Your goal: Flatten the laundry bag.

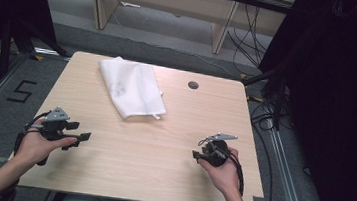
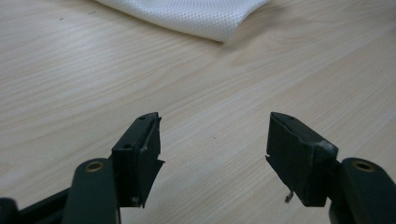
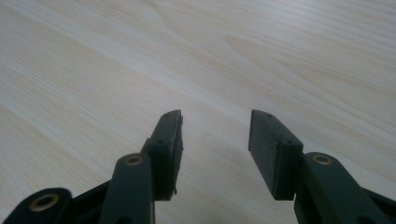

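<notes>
A folded white cloth (image 1: 131, 88) lies on the far middle of the wooden table (image 1: 169, 170). In the left gripper view its near corner (image 2: 201, 18) shows at the top edge. My left gripper (image 1: 84, 137) is held over the table's near left, pointing right, jaws open and empty (image 2: 215, 135). My right gripper (image 1: 196, 155) hovers over the near right, pointing left, jaws open with only bare wood between them (image 3: 215, 126). Both grippers are well apart from the cloth.
A small round dark grommet (image 1: 193, 85) sits in the table's far right part. Table edges run close to both hands. Cables (image 1: 260, 114) and dark stands lie on the floor to the right; wooden furniture legs (image 1: 221, 32) stand beyond the table.
</notes>
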